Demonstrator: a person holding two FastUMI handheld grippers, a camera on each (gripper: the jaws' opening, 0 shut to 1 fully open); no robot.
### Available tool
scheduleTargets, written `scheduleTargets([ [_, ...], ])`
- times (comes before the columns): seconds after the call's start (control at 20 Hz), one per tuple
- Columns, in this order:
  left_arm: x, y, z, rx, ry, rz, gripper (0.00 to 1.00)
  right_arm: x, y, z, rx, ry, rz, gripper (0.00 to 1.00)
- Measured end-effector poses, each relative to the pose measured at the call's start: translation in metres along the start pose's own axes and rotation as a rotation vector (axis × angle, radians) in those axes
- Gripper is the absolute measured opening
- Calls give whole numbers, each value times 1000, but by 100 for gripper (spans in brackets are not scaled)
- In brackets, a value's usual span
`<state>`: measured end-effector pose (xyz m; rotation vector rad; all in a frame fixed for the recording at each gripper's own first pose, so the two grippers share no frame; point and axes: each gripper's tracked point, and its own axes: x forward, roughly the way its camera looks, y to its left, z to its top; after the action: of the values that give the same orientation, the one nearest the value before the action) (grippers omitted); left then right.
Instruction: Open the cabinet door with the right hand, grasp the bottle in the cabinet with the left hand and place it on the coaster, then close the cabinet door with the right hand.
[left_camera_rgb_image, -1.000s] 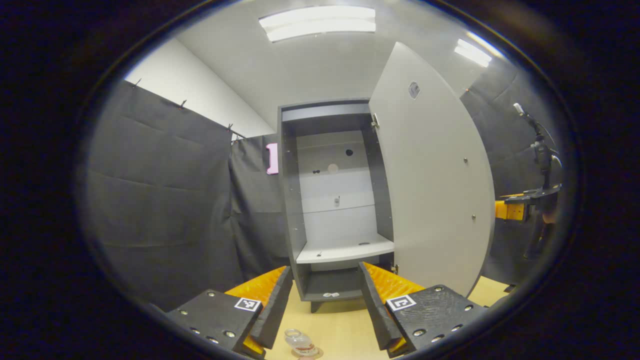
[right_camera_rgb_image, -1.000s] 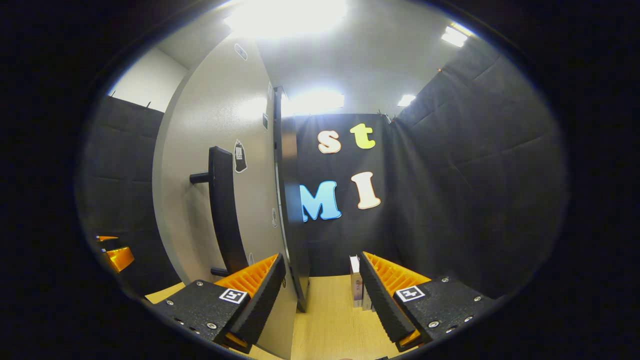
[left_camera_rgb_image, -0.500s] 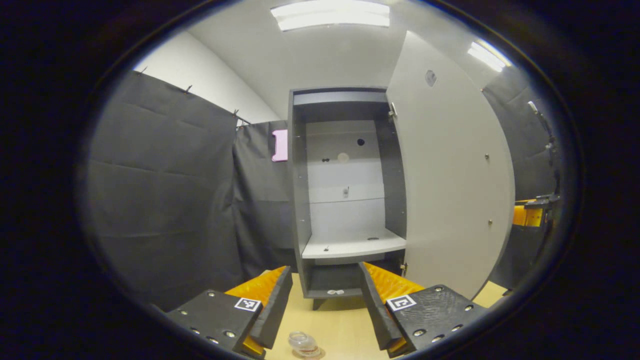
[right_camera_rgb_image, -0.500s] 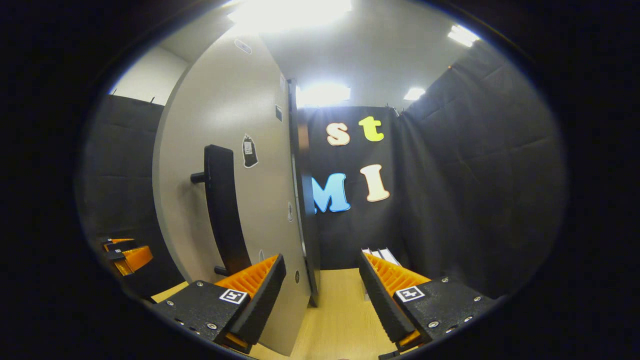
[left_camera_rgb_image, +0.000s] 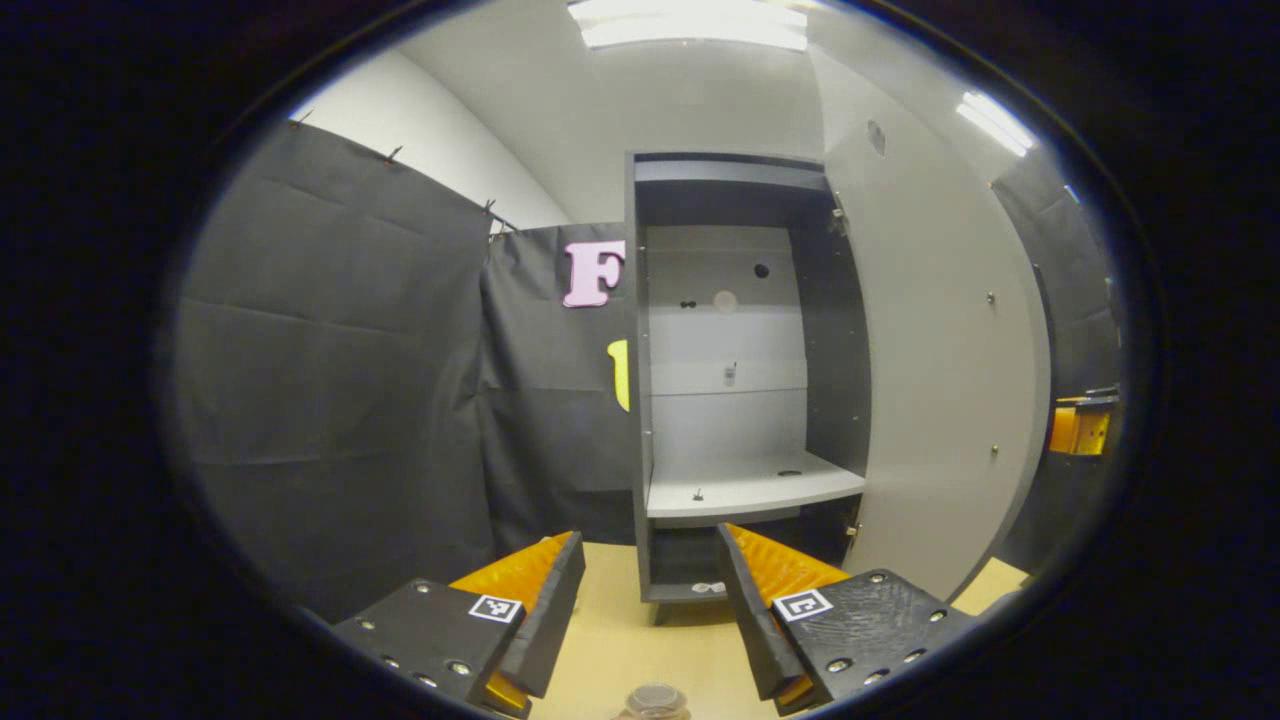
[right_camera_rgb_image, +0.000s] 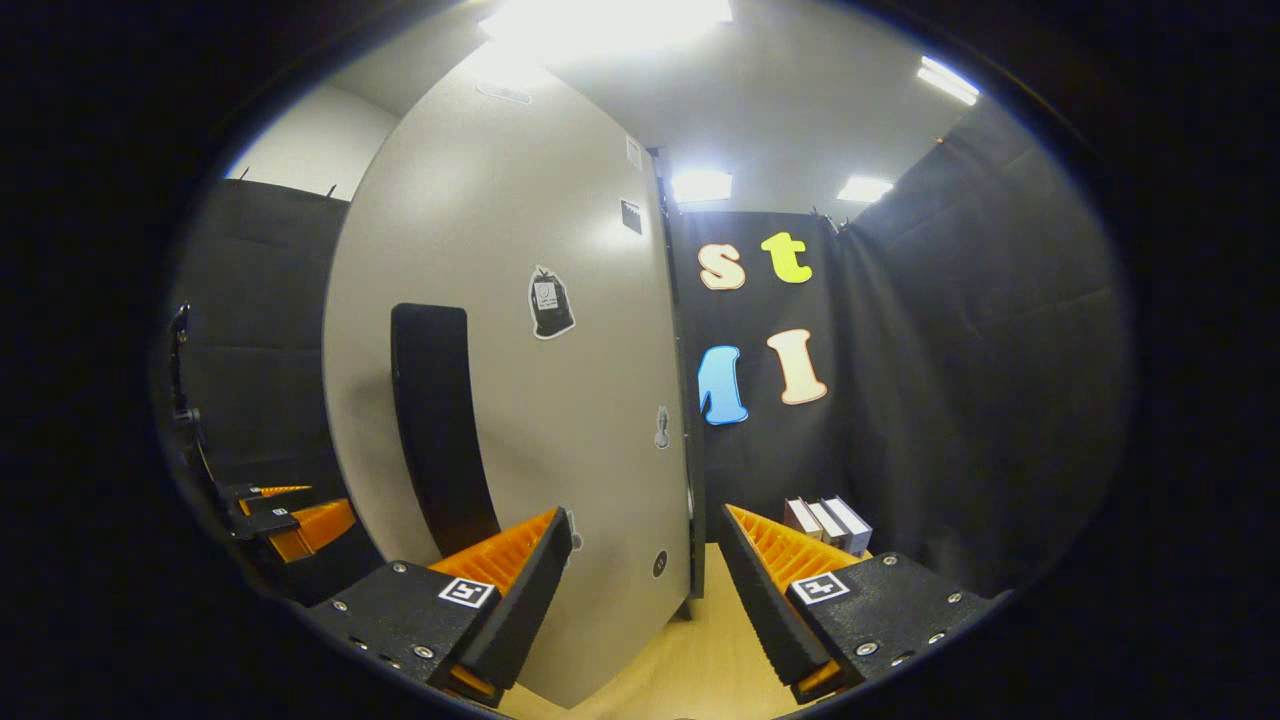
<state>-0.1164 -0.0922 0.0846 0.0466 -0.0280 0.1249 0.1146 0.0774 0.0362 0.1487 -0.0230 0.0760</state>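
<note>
The cabinet door (right_camera_rgb_image: 520, 330) has swung further closed; both grippers (left_camera_rgb_image: 640, 610) (right_camera_rgb_image: 640, 600) gape empty, the bottle (left_camera_rgb_image: 655, 702) apparently placed.

The left gripper (left_camera_rgb_image: 650, 610) hangs over the pale wooden table (left_camera_rgb_image: 640, 640), its fingers spread apart with nothing between them. Beyond it stands the cabinet (left_camera_rgb_image: 735, 380), open, with a light shelf (left_camera_rgb_image: 750, 492) in its lower part and a dark compartment beneath. The cabinet door (left_camera_rgb_image: 940, 380) is swung out to the right. Past the door's far edge, at the right, part of the other gripper (left_camera_rgb_image: 1080, 428) shows. At the near edge, below the fingers, the top of the bottle (left_camera_rgb_image: 655, 700) peeks in.
</note>
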Motion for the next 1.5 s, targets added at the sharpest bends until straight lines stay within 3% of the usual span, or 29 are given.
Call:
scheduleTargets([
  [0.2, -2, -3, 1, -5, 13, -38, 76, 30, 45, -4, 35, -6, 45, 92],
  [0.35, -2, -7, 4, -14, -4, -63, 76, 43, 59, 3, 74, -23, 30, 92],
  [0.6, -9, -12, 9, 90, -46, -112, 76, 61, 66, 4, -29, -25, -4, 92],
  [0.7, -12, -19, 15, 84, -48, -156, 76, 63, 66, -2, -67, -12, -15, 92],
  [0.75, -11, -24, 16, 75, -47, -187, 81, 64, 68, -6, -75, -8, -10, 92],
  [0.85, -5, -43, 18, 66, -59, -227, 76, 68, 68, -10, -75, -8, -8, 92],
  [0.95, 1, -41, 19, 76, -70, -199, 81, 69, 65, -16, -68, 6, -10, 92],
  [1.0, 0, -39, 19, 75, -61, -197, 76, 69, 62, -18, -66, 15, -11, 92],
  [1.3, 5, -45, 17, -26, -19, -247, 77, 65, 62, -20, -80, 31, 0, 92],
  [1.5, 14, -43, 22, -28, -45, -219, 77, 63, 63, -21, -75, 34, 10, 92],
])
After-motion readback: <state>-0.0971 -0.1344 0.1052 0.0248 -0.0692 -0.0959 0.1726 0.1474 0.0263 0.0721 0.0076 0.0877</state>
